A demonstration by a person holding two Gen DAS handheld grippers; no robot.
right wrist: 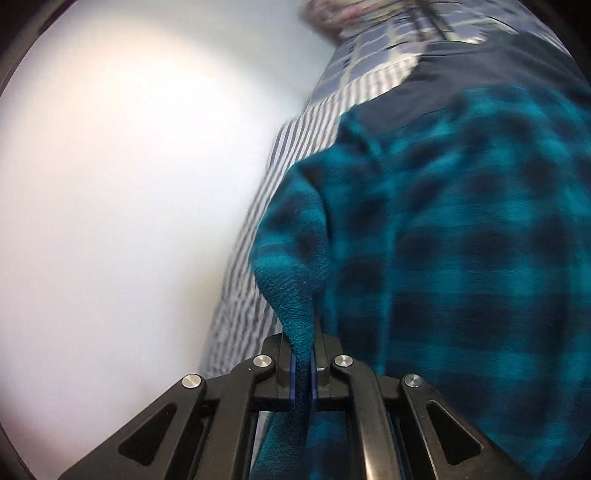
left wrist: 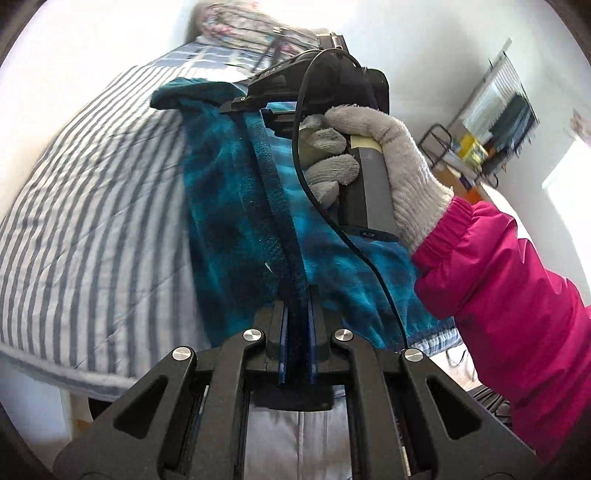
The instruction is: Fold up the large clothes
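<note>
Teal plaid fleece (left wrist: 221,206) pinched between left hand-held gripper (left wrist: 298,314) jaws.

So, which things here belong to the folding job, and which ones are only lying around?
Job:
- teal plaid fleece garment
- left gripper, shut on its dark edge
- right gripper, shut on a fold

Lying about:
- striped bedding
- dark cloth
- shelf clutter

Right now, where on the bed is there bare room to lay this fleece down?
The striped bedspread lies bare left of the teal plaid fleece, out to the bed's edge. It is crowded at the head end, where blurred patterned bedding piles up.
</note>
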